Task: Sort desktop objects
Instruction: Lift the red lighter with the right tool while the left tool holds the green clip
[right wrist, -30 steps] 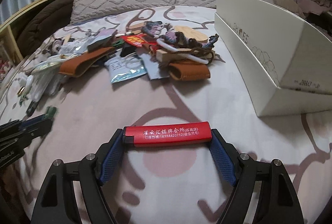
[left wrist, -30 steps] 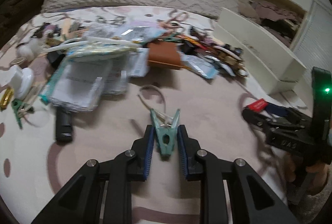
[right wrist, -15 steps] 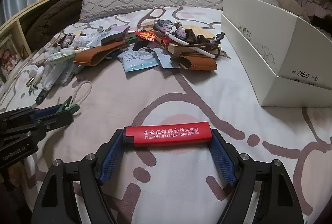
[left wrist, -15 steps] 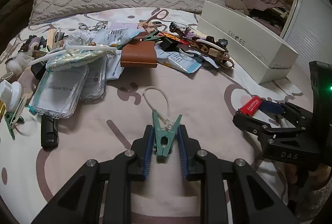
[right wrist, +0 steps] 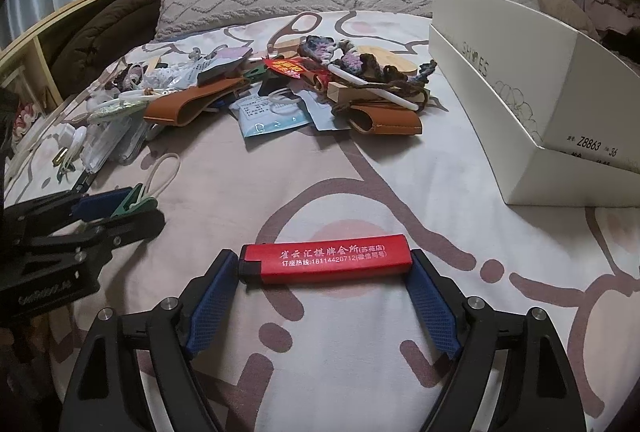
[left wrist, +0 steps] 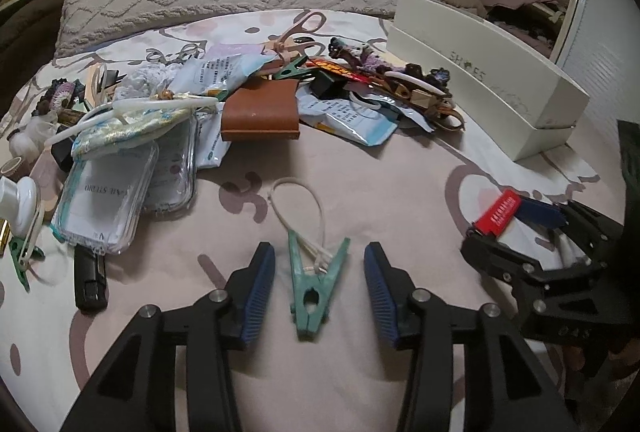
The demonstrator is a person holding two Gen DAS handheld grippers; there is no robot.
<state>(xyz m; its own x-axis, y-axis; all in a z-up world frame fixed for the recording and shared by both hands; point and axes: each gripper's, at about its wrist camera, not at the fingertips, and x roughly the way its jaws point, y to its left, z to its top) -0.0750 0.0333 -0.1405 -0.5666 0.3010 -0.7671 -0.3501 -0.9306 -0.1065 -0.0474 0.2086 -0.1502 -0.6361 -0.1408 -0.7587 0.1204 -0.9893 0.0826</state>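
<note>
Clip released, lighter held.
Left gripper (left wrist: 319, 282) wide around green clip (left wrist: 314, 286); right gripper (right wrist: 326, 298) grips red lighter (right wrist: 326, 264). Withdraw left straight back, avoid snagging white loop (left wrist: 298, 208).

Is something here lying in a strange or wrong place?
Yes. A green clothes peg with a white loop lies alone on the bedsheet, between the open left tool, apart from the heap. The right tool holds a red lighter by its ends.
</note>
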